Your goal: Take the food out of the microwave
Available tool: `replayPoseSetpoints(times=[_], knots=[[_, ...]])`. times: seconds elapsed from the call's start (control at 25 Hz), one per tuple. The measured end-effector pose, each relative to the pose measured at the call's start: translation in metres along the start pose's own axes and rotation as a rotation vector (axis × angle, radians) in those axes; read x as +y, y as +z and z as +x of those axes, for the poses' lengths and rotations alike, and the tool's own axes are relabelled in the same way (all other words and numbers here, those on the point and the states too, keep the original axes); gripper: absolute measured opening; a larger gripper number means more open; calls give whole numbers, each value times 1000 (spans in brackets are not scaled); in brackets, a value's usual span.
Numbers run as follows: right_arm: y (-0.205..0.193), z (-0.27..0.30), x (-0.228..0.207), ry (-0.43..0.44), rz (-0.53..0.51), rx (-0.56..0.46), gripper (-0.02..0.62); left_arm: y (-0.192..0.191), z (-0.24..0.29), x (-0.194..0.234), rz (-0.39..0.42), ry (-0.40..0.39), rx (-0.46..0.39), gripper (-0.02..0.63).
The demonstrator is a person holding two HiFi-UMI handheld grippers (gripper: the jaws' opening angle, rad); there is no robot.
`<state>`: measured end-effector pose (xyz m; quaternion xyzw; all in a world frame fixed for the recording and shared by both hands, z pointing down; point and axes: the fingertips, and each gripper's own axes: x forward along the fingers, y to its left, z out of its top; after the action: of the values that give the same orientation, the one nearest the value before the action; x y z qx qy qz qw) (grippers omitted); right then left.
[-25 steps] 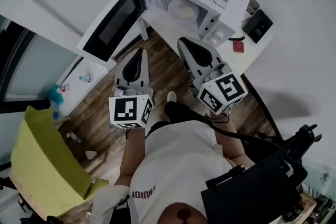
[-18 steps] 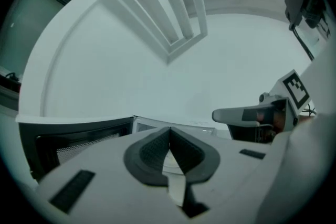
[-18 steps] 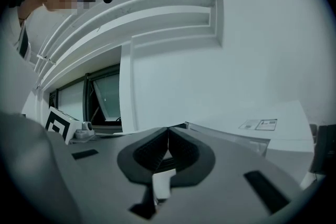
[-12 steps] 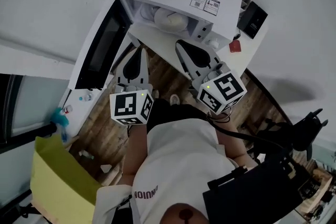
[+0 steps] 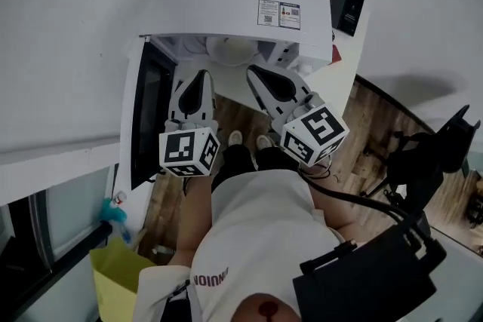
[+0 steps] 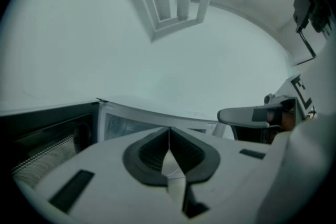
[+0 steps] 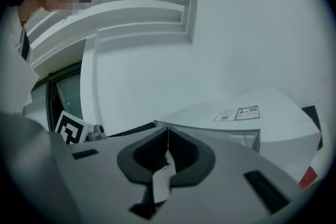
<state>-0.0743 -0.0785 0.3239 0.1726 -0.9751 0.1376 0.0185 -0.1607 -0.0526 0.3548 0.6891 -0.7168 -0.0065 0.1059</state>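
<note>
The white microwave [image 5: 234, 0] stands with its dark door [image 5: 147, 117] swung open to the left. Inside the cavity a pale round dish of food [image 5: 230, 49] shows, partly hidden under the top edge. My left gripper [image 5: 200, 74] is shut and empty, its tip at the cavity's mouth just left of the dish. My right gripper [image 5: 251, 70] is also shut and empty, at the mouth just right of the dish. In the left gripper view the jaws [image 6: 169, 129] meet in a line before the microwave's top edge [image 6: 157, 110]. The right gripper view shows shut jaws [image 7: 168, 132] below the labelled microwave top [image 7: 236, 113].
The microwave sits on a white table [image 5: 332, 79] with a black box [image 5: 347, 7] and a small red thing [image 5: 336, 53] at its right end. A yellow-green chair [image 5: 121, 283] stands at lower left, dark equipment [image 5: 423, 162] at right, over wooden floor.
Both grippers have come closer to the open microwave; their tips now reach its mouth. The door now shows edge-on at the left. Both stay shut.
</note>
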Motion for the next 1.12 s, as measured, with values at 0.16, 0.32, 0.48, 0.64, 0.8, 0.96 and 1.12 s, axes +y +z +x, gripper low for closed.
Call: replayPoseSetpoints(times=[0.16, 0.32, 0.48, 0.64, 0.8, 0.96, 1.12], knots=[[-16, 11, -11, -59, 31, 21, 23, -19, 21, 9, -23, -74, 66, 15], [-41, 24, -26, -106, 39, 70, 21, -50, 42, 19, -19, -113, 156, 15], [-59, 30, -32, -136, 51, 118, 21, -72, 54, 26, -41, -132, 230, 15], [-69, 31, -37, -165, 70, 151, 21, -89, 61, 30, -54, -142, 294, 15], [-73, 29, -43, -187, 77, 164, 21, -106, 67, 36, -95, -138, 352, 17], [-80, 27, -48, -204, 92, 176, 21, -121, 71, 35, -120, -147, 391, 29], [-87, 25, -50, -207, 98, 193, 23, -135, 74, 32, -153, -150, 434, 81]])
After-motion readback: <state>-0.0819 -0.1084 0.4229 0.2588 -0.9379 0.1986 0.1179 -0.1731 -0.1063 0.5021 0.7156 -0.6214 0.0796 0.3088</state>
